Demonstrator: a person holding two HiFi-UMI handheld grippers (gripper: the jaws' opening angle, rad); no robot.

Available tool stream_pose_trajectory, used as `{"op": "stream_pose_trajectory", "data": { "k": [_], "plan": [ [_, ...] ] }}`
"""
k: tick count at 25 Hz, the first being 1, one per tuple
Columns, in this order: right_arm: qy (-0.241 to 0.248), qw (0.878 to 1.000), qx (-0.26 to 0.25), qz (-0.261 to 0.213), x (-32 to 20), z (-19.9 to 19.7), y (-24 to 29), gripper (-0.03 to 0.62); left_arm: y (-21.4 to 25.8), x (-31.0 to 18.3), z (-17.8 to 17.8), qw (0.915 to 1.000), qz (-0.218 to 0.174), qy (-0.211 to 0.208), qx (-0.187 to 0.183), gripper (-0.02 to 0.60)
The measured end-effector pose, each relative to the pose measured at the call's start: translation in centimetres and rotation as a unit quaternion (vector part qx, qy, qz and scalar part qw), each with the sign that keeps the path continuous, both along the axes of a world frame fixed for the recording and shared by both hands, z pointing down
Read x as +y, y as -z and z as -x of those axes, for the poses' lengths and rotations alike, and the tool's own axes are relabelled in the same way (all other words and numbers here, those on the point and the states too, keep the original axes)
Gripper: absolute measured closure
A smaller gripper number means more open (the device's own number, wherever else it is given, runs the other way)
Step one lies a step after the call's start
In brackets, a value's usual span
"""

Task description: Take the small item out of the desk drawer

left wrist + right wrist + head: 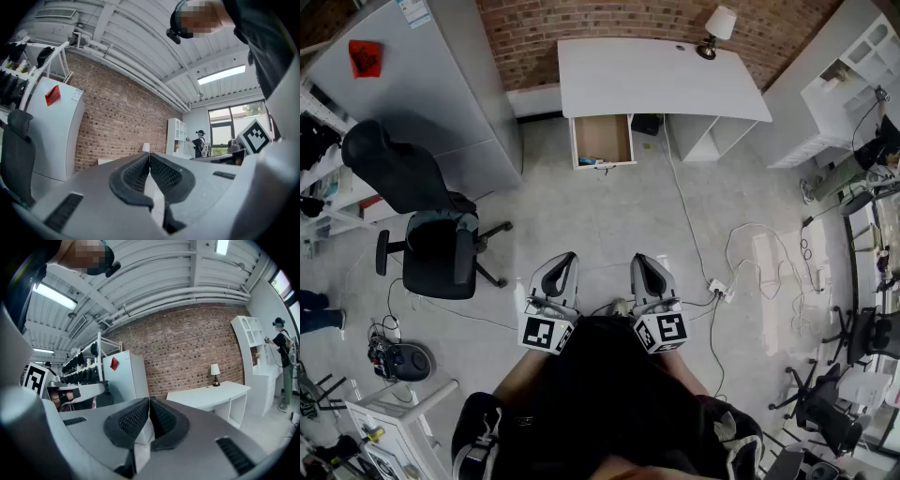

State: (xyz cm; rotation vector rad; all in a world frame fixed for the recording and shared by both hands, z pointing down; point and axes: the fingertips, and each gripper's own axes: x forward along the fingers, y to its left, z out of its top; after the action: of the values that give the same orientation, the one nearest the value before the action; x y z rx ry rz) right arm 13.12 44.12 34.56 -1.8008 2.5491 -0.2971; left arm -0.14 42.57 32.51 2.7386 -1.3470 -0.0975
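**Small item lies in the open drawer; both tongs shut and empty**

The small item (598, 162) lies at the front edge of the pulled-out drawer (602, 136) under the white counter (656, 80), well apart from the person. It is too small to identify. A bluish part shows, and it seems to lie lengthwise along the drawer's front, across the view. It is probably light and rigid enough for a gentle pinch across its narrow middle, coming down from above. The left tongs (567, 259) and right tongs (648, 261) are held level near the body, jaws pressed together with nothing between them.
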Motion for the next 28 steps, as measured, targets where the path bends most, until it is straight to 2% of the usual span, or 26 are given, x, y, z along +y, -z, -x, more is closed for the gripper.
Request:
{"op": "stream_pose_trajectory", "data": {
  "k": [12,28],
  "plan": [
    [0.0,1.0,0.003,0.006,-0.9,1.5,-0.3,0.565,-0.5,-0.9,1.1,0.9999,0.008,-0.007,0.007,0.572],
    [-0.014,0.999,0.025,0.018,-3.5,8.3,-1.6,0.565,-3.2,-3.0,8.5,0.9993,0.031,-0.016,0.013,0.572]
  ]
}}
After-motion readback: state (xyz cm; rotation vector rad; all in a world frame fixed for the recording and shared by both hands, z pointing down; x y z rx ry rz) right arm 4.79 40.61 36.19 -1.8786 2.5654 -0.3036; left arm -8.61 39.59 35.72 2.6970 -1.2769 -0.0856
